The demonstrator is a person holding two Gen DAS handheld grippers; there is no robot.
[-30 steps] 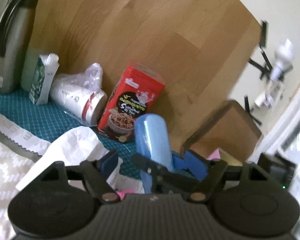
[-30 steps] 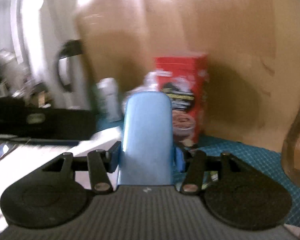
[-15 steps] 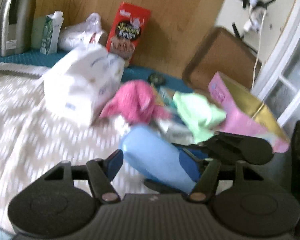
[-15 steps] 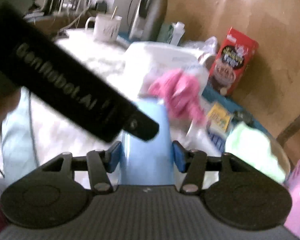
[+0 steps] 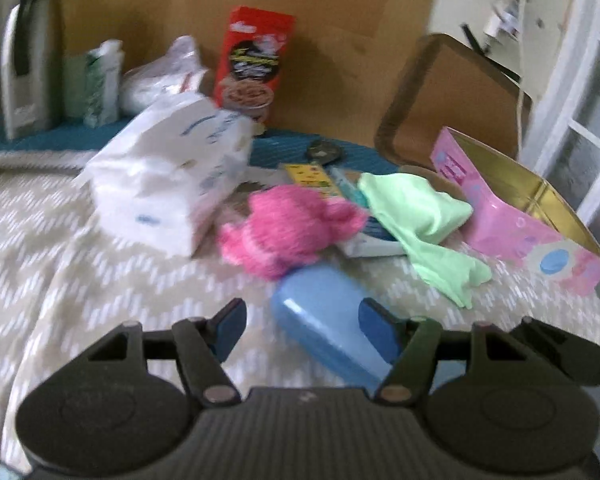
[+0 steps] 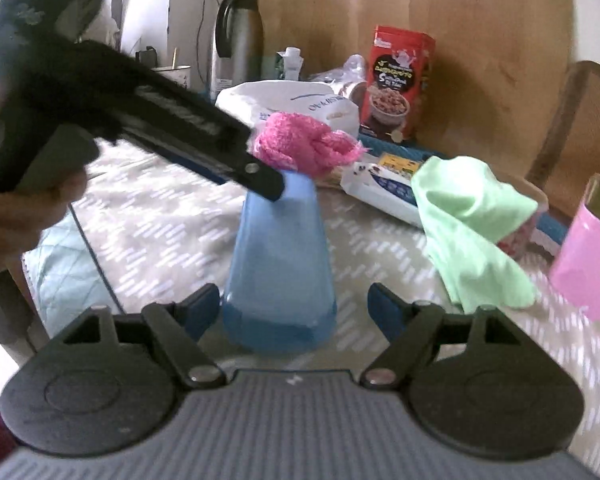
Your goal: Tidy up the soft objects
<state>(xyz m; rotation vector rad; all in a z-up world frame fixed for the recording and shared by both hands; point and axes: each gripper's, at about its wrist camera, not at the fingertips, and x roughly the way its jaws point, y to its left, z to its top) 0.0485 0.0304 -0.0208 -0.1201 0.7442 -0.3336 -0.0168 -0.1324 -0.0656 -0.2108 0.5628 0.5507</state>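
Observation:
A light blue rounded case lies on the patterned cloth between the fingers of both grippers. My left gripper is open, with its right pad beside the case. My right gripper is open around the case's near end. The left gripper's black body crosses the right wrist view. A fuzzy pink cloth lies just beyond the case. A light green cloth lies to its right, next to an open pink box.
A white plastic bag sits left of the pink cloth. A red cereal box, cups in plastic, a carton and a steel flask stand along the wooden back panel. A brown tray leans at the right. Small packets lie under the cloths.
Both grippers came down from the raised view to the table with the blue case. The right gripper's jaws, shut on the case before, have opened, and the case now rests on the cloth.

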